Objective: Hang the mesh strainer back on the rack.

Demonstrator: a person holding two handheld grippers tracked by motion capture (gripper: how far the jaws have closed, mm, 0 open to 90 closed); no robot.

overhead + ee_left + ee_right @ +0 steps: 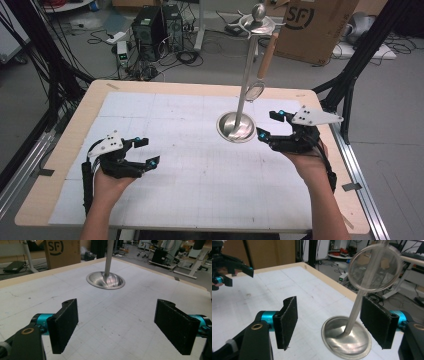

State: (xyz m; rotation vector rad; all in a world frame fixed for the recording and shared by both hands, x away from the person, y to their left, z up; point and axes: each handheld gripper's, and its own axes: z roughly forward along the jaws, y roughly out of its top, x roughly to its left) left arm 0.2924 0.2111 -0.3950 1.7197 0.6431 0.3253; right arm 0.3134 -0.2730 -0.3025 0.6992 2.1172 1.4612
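A steel stand with a dished round base [236, 127] and a tall pole [246, 75] rises at the table's centre right. From a hook at its top [257, 22] hangs a small round strainer [255, 91] by its wooden handle [266, 55]. My right gripper [266, 125] is open just right of the base. In the right gripper view [332, 320] the pole [359, 302] stands close inside the right pad [377, 320], untouched, with the strainer ring [374, 268] above. My left gripper [150, 151] is open at the left, low over the mat [118, 325], facing the base [105, 280].
A white gridded mat [200, 170] covers the wooden table [65, 150]. Black frame posts [360, 55] stand at both sides. On the floor behind lie computer boxes [157, 25], cables and a cardboard box [315, 25]. The left gripper [227, 267] shows far off in the right gripper view.
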